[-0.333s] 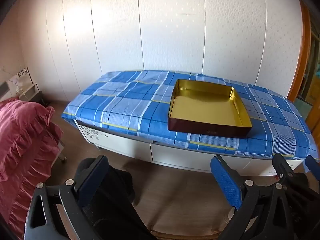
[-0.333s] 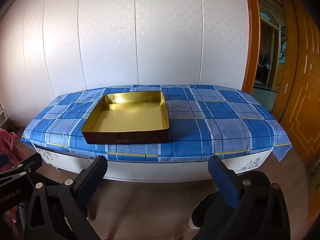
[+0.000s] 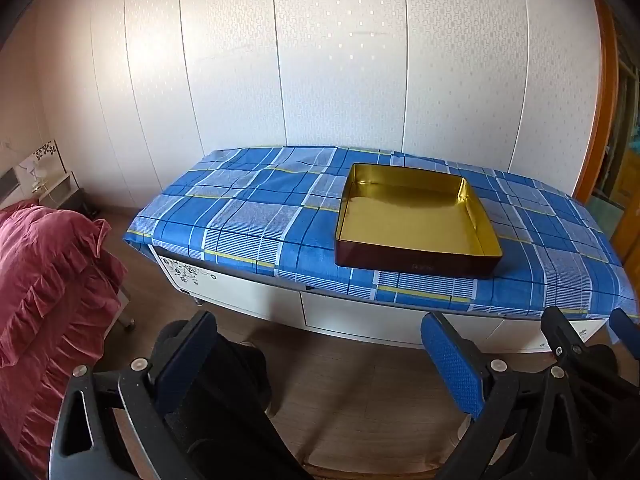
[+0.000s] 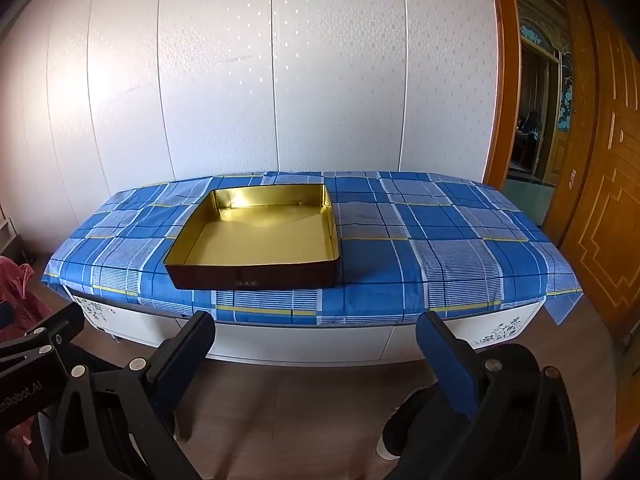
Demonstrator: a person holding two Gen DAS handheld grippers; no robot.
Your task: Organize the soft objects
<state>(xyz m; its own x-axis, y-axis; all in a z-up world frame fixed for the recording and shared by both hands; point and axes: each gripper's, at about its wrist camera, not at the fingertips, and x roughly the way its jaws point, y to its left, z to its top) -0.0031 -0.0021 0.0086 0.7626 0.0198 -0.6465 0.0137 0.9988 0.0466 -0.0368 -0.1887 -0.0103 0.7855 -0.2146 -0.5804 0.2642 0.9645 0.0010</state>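
Soft objects nowhere on show; both grippers wait spread and empty.

Nearest, the left gripper (image 3: 320,360) and right gripper (image 4: 316,356) hang with nothing between their blue pads, well short of the cabinet. Partial lettering "nRobot.AI" reads on the left tool. Beyond, the gold tray (image 4: 256,236) sits bare on the checked cloth (image 4: 440,248), its small front label illegible. Sorting seems unstarted; next, I'd guess, comes fetching something soft, perhaps the pink ruffled fabric (image 3: 48,280).

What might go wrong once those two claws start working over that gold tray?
The gold tray sits near the front edge of the cabinet, so a nudge might push it off. The blue checked cloth hangs loose over the edge and could snag and drag. No soft items show on the cloth yet, so both open grippers have nothing to sort.
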